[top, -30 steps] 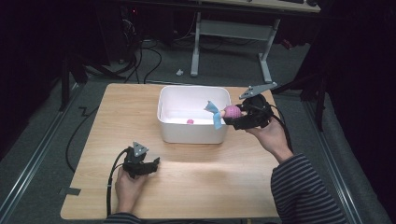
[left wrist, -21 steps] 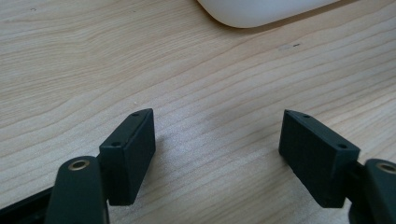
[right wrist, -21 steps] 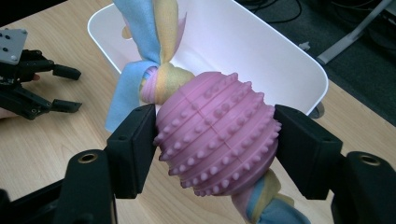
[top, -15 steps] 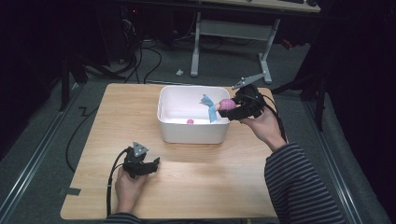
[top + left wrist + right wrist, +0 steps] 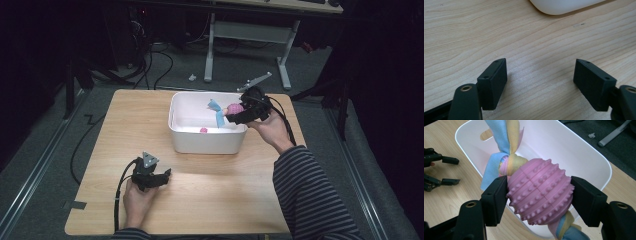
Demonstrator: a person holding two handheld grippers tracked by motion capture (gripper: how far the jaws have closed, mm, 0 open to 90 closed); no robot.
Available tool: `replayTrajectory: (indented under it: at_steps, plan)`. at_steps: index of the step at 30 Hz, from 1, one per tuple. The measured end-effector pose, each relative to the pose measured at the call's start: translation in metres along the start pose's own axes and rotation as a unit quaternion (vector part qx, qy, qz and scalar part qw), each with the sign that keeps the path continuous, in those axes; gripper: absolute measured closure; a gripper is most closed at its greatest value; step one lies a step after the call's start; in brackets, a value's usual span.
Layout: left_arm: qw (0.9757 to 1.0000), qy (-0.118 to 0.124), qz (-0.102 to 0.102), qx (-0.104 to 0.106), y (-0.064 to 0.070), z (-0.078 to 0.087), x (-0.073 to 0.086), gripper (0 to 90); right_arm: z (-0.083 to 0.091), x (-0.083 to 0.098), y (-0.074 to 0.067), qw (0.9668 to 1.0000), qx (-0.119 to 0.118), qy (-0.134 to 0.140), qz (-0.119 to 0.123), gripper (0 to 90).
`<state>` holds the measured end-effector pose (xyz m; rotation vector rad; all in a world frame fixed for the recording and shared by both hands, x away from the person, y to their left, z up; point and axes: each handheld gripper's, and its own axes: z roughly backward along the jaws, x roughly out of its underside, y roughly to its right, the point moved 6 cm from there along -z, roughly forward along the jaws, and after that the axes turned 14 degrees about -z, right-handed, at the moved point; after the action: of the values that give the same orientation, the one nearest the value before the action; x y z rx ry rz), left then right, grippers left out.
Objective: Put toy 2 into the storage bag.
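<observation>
1. Dark floor with loose cables surrounds a light wooden table, and the metal legs of a desk stand behind it.
2. On the table, toward its far side, sits a white plastic tub with rounded corners; a slot handle is cut into one of its end walls, as the right gripper view shows.
3. A small pink object lies on the floor of the tub near its front wall; it is too small to identify.
4. The person's right hand, in a striped sleeve, carries the right gripper over the right end of the tub.
5. Its jaws pinch a pink knobbly ball, one pad pressed on each side of it.
6. Strips of blue and yellow cloth are knotted through the ball and stick out at both of its ends.
7. From the high view the toy hangs above the tub's opening, inside the rim line, with the blue strip pointing down into it.
8. The left gripper rests low on the table near its front left, well apart from the tub, held by the person's left hand.
9. Its jaws stand spread with only bare wood between them, and a corner of the tub shows just ahead in the left gripper view.
</observation>
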<state>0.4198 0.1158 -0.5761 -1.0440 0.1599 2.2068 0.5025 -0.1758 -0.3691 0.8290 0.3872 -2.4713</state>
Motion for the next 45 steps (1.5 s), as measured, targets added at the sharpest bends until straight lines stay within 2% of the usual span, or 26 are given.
replayTrajectory:
  at_steps: [12,17,21,25,26,31,33,36,40,45]
  plan:
    - [1.0,-0.001,-0.001,0.0,0.0,0.0,0.0,27.3,-0.036,-0.008,-0.008,0.9995,-0.001,-0.031,-0.008,33.1]
    - [1.0,-0.001,-0.002,0.0,0.0,0.0,0.0,27.3,-0.048,-0.005,-0.012,0.9988,-0.003,-0.048,-0.004,33.0]
    - [1.0,-0.001,-0.001,0.0,0.0,0.0,0.0,27.3,-0.055,-0.002,-0.014,0.9981,-0.008,-0.059,-0.015,33.0]
    - [1.0,0.0,0.0,0.0,0.0,0.0,0.0,27.2,-0.062,0.002,-0.017,0.9975,-0.012,-0.069,-0.011,33.0]
    - [1.0,0.0,-0.001,0.001,0.0,0.0,0.0,27.2,-0.063,0.003,-0.018,0.9975,-0.013,-0.069,-0.006,33.0]
    - [1.0,0.0,0.0,0.0,0.0,0.0,0.0,27.2,-0.067,0.005,-0.023,0.9964,-0.017,-0.082,-0.013,33.0]
    - [1.0,0.001,0.0,0.0,0.0,0.0,0.0,27.2,-0.069,0.006,-0.024,0.9963,-0.02,-0.083,-0.005,33.0]
    - [1.0,0.0,0.0,0.001,0.0,0.0,0.0,27.2,-0.069,0.006,-0.025,0.9963,-0.017,-0.084,-0.01,33.0]
    - [1.0,0.0,0.0,0.001,0.0,0.0,0.0,27.3,-0.071,0.007,-0.023,0.9953,-0.03,-0.086,-0.032,32.6]
    - [1.0,0.0,0.0,0.001,0.0,0.0,0.0,27.2,-0.072,0.009,-0.021,0.9949,-0.029,-0.089,-0.039,31.5]
